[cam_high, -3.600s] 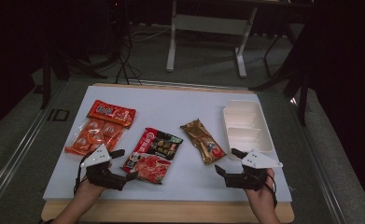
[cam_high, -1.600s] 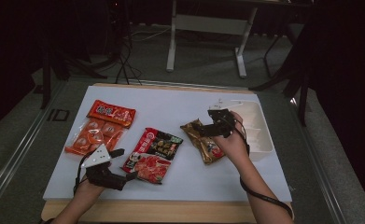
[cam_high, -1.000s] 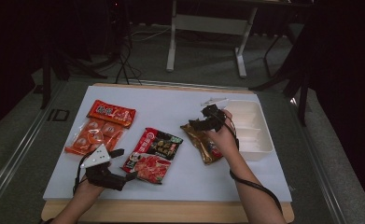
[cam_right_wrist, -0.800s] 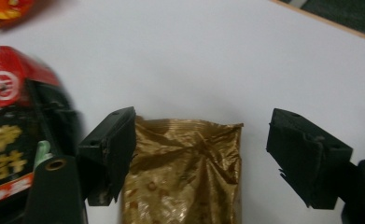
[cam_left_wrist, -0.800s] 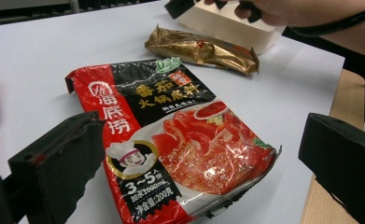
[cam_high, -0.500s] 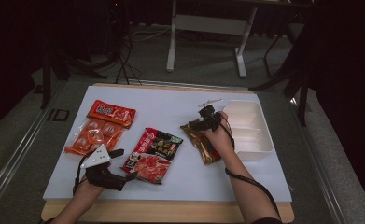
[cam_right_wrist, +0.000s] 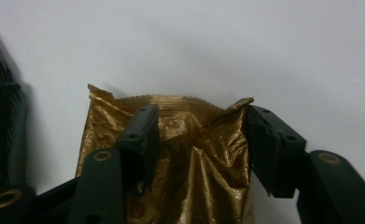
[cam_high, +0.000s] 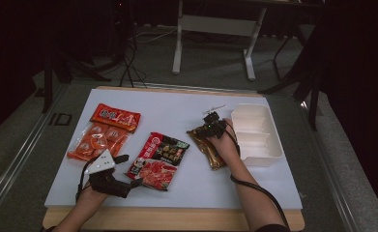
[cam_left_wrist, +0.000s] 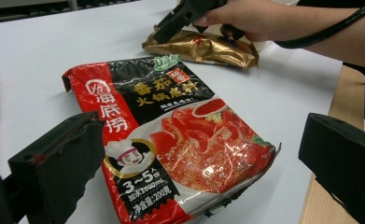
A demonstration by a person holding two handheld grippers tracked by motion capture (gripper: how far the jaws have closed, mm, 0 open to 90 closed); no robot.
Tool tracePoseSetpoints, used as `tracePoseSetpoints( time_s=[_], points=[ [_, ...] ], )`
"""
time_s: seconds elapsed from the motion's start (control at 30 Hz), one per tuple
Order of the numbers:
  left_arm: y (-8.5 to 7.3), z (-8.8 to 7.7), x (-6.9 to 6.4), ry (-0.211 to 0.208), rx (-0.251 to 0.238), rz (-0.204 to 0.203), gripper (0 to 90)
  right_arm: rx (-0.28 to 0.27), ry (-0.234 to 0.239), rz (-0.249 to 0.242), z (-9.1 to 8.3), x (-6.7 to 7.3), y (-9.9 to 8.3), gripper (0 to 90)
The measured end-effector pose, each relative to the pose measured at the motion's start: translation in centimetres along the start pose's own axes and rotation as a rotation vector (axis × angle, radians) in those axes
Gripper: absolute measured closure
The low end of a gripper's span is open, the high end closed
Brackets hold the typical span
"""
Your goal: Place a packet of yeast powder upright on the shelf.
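A crinkled gold foil packet (cam_high: 211,153) lies on the white table sheet (cam_high: 177,111), just left of the white tray. My right gripper (cam_high: 207,127) is down on its far end. In the right gripper view the jaws (cam_right_wrist: 199,140) pinch the gold packet (cam_right_wrist: 194,163), one jaw on top of the foil and one at its edge, and the foil bunches between them. My left gripper (cam_high: 130,170) rests open near the front edge, its jaws wide apart (cam_left_wrist: 203,158) facing a red and black hotpot soup packet (cam_left_wrist: 171,140).
A white three-compartment tray (cam_high: 275,151) stands at the right. An orange-red snack packet (cam_high: 104,131) lies at the left, the soup packet (cam_high: 158,159) in the middle. The wooden table edge (cam_high: 177,218) runs along the front.
My right gripper travelled from the front right edge up and left to the gold packet and settled on its far end. The left gripper stayed where it was.
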State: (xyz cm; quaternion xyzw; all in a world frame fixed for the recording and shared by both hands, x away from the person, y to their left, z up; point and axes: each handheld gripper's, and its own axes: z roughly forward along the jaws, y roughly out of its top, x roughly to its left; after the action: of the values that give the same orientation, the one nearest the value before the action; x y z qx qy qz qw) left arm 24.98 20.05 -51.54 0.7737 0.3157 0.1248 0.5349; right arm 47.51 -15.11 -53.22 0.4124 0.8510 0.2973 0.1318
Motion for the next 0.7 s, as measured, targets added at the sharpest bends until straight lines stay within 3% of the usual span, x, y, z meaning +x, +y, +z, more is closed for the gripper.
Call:
tracePoseSetpoints(
  time_s=[0.1, 0.27, 0.7],
  points=[
    [0.0, 0.0, 0.0, 0.001, 0.000, -0.001, 0.1, 0.013, 0.015, -0.006, -0.1, 0.1, 0.1, 62.7],
    [0.0, 0.0, 0.0, 0.001, -0.002, -0.001, 0.1, 0.028, 0.001, -0.007, -0.3, 0.1, 0.2, 85.8],
    [0.0, 0.0, 0.0, 0.003, -0.003, -0.001, 0.1, 0.006, 0.022, -0.041, -2.5, 0.7, 0.9, 89.3]
  ],
)
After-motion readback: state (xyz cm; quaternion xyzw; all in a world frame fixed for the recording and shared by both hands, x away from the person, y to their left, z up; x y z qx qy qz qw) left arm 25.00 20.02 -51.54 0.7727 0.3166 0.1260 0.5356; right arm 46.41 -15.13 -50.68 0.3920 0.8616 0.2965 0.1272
